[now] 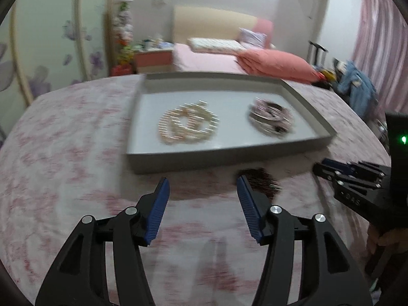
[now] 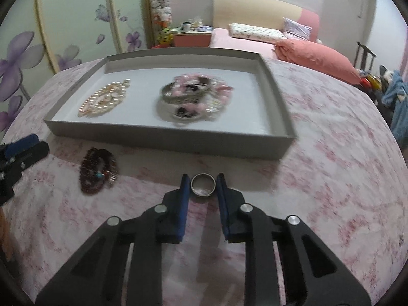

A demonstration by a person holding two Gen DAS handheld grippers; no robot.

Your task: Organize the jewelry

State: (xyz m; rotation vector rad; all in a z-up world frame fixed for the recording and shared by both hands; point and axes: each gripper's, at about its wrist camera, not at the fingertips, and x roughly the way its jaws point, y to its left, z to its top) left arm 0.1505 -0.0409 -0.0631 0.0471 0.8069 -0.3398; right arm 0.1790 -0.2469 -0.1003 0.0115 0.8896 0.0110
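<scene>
A silver ring (image 2: 203,185) lies on the pink floral cloth, and my right gripper (image 2: 202,179) is shut on it, a blue pad against each side. A dark red beaded bracelet (image 2: 98,170) lies on the cloth to its left; in the left wrist view the bracelet (image 1: 258,179) shows blurred just beyond the right fingertip. My left gripper (image 1: 204,182) stands open over the cloth with nothing between its fingers. Behind sits a grey tray (image 2: 163,137) holding a pearl necklace (image 2: 104,99) and a pile of pink and silver bracelets (image 2: 196,97).
The table's pink floral cloth (image 2: 318,178) spreads around the tray. My right gripper (image 1: 331,170) shows at the right edge of the left wrist view. Beyond the table are a bed with an orange quilt (image 2: 313,58), a flowered wardrobe (image 2: 51,38) and clothes on a chair (image 2: 395,97).
</scene>
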